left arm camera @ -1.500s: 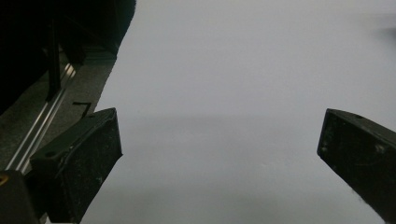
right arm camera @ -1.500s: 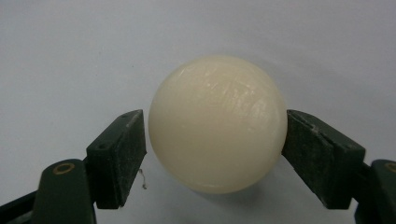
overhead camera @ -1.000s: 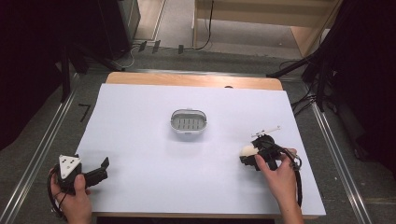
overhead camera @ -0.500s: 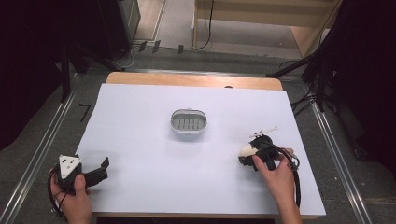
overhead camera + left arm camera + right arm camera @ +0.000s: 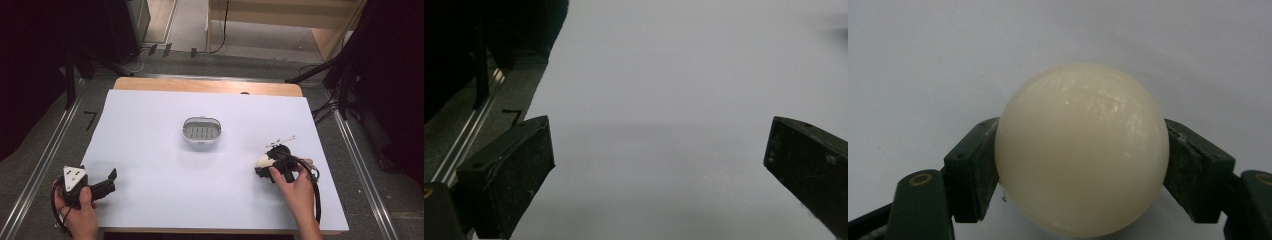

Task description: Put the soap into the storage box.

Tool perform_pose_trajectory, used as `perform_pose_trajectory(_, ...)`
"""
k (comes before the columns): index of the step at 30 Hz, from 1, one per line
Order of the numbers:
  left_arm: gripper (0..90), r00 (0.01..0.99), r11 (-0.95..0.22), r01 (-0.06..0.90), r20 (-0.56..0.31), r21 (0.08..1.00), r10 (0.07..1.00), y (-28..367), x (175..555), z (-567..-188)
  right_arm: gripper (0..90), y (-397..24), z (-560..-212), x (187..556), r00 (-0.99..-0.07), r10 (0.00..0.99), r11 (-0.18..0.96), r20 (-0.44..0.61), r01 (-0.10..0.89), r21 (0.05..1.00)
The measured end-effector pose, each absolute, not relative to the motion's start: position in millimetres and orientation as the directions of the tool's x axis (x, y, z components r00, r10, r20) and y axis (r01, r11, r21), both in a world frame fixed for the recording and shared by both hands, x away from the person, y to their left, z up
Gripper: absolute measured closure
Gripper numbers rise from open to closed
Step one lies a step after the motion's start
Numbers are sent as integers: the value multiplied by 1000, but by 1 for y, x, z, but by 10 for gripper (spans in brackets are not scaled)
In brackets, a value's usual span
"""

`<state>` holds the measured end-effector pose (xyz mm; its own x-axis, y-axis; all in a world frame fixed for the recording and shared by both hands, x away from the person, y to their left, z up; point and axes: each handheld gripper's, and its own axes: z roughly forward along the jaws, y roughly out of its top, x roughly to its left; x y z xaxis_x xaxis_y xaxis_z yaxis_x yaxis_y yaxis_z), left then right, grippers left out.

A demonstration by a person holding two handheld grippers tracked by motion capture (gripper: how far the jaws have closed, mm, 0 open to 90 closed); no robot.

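Right gripper view: cream ball (image 5: 1082, 150) clamped between right tool (image 5: 1083, 170) jaws, just above white worktop (image 5: 923, 60). High view: ball (image 5: 262, 161) right of grey basket (image 5: 201, 131). Left tool (image 5: 659, 165) jaws wide, holding nothing.

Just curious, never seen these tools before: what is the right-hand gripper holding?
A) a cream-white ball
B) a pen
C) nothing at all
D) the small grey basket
A: in the right gripper view the two jaws of the right gripper press on either side of the cream-white ball.
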<state>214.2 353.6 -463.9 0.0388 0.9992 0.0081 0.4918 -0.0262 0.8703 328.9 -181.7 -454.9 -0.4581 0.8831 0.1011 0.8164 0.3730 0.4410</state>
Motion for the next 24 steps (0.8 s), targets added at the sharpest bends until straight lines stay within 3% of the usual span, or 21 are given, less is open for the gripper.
perform_pose_trajectory(24,1,39,-24,494,6,869,999,354,214,-464,250,-176,-434,330,-482,870,381,105,792,478)
